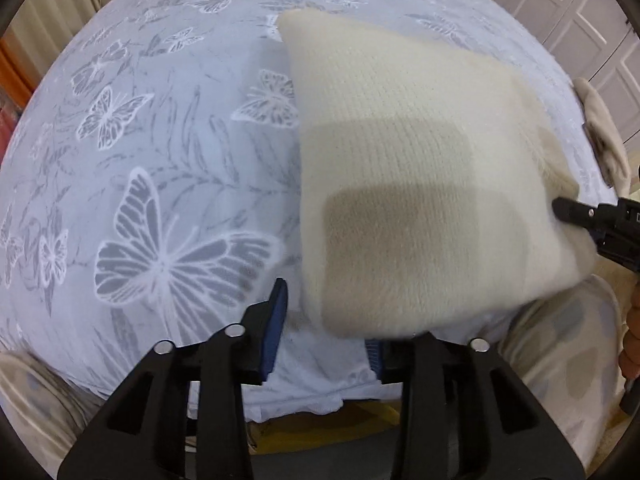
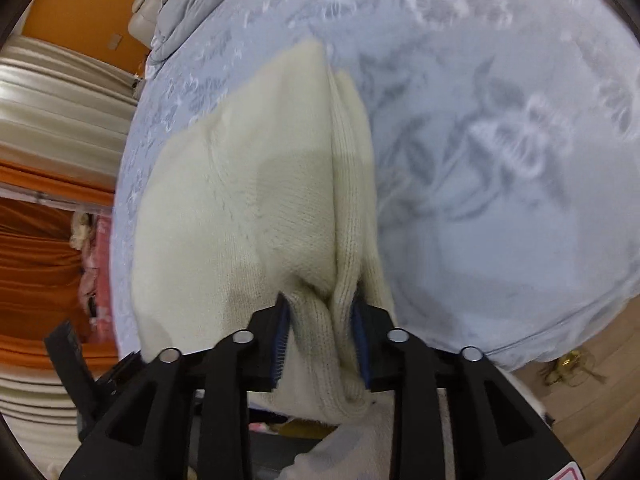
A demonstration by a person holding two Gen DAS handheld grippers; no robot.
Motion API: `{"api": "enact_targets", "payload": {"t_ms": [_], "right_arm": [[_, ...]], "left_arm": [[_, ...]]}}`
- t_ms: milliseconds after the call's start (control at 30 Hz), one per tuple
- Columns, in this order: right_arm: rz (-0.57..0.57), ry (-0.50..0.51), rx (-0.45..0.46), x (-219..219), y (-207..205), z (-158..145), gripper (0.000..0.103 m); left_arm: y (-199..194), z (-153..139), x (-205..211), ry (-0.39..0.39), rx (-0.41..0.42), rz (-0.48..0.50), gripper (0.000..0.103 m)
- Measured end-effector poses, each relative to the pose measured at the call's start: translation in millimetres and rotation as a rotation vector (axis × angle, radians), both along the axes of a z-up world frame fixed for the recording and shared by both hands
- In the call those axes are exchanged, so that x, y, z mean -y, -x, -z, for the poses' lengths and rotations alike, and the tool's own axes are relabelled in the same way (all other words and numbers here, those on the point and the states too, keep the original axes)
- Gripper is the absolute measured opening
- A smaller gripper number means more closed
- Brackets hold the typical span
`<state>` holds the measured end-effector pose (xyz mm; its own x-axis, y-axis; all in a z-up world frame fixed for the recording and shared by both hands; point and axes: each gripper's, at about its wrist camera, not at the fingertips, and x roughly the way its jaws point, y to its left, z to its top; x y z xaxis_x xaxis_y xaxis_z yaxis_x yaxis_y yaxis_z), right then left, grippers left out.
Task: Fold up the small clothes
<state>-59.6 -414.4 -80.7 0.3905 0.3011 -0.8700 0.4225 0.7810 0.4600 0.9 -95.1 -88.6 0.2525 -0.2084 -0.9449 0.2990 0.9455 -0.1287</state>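
Your right tongs (image 2: 320, 330) clamp a bunched edge of the cream sweater (image 1: 404, 184) (folded, on the bed (image 1: 160, 152)); your left tongs (image 1: 326, 334) gape, gripping nothing.

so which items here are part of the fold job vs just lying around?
In the job:
cream knitted garment
right gripper, shut on it
left gripper, open

Lying about:
butterfly-print grey bedspread
beige cloth at bed edge
grey bedding heap
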Motion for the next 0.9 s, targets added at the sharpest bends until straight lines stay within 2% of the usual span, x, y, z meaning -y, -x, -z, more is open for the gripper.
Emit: {"api": "enact_targets", "payload": {"t_ms": [33,100,133,200,233,267,300,367,400,433,467,533,567,600,633,667,733,767,800,833,900], "right_arm": [[0.010,0.035,0.013,-2,2,-11,0.033],[0.022,0.144,0.097,-14,10,-49,0.033],[0.004,0.142,0.125,-19,7,-57,0.033],[-0.059,0.061,0.227,-38,-4,-84,0.029],[-0.094,0.024,0.259,-52,-12,-93,0.025],[-0.148,0.004,0.277,-71,-26,-99,0.017],[-0.202,0.000,0.274,-95,-48,-97,0.015],[-0.272,-0.020,0.213,-123,-69,-70,0.015],[-0.333,-0.001,0.090,-142,-84,-31,0.014],[-0.366,0.033,0.034,-151,-88,-5,0.011],[-0.378,-0.010,0.058,-155,-89,16,0.009],[-0.330,-0.065,0.052,-147,-90,3,0.008],[-0.310,-0.036,0.059,-144,-88,-18,0.007],[-0.320,-0.005,0.096,-145,-82,-34,0.007],[-0.363,0.030,0.134,-149,-75,-50,0.007],[-0.388,0.046,0.122,-156,-74,-54,0.007],[-0.423,0.070,0.046,-165,-66,-33,0.007],[-0.448,0.093,-0.048,-175,-66,1,0.007],[-0.451,0.089,-0.079,-179,-65,26,0.001],[-0.439,0.068,-0.060,-180,-62,31,0.000],[-0.373,-0.017,-0.037,-163,-59,17,0.000]], "left_arm": [[2,-5,-6,0.029,-0.010,-0.006,0.037],[9,-18,-15,0.041,0.001,0.001,0.043],[14,-28,-20,0.035,0.027,0.012,0.045],[23,-43,-28,0.017,0.076,0.015,0.050],[26,-50,-32,0.009,0.103,0.014,0.051],[28,-56,-35,-0.006,0.126,0.009,0.055],[29,-59,-37,-0.024,0.140,-0.001,0.057],[25,-65,-44,-0.027,0.151,-0.028,0.057],[24,-68,-46,-0.016,0.150,-0.038,0.058],[20,-71,-50,-0.012,0.147,-0.056,0.058],[18,-73,-50,-0.008,0.145,-0.068,0.059],[16,-77,-58,0.018,0.137,-0.094,0.060],[16,-79,-61,0.028,0.135,-0.101,0.062],[15,-80,-63,0.035,0.138,-0.105,0.070],[14,-82,-65,0.034,0.149,-0.116,0.073],[14,-83,-67,0.040,0.158,-0.122,0.075],[10,-82,-66,0.053,0.151,-0.128,0.075],[9,-81,-66,0.058,0.144,-0.133,0.075],[7,-80,-64,0.067,0.138,-0.139,0.075],[7,-81,-63,0.071,0.135,-0.143,0.075],[5,-83,-58,0.083,0.130,-0.138,0.075]]}}
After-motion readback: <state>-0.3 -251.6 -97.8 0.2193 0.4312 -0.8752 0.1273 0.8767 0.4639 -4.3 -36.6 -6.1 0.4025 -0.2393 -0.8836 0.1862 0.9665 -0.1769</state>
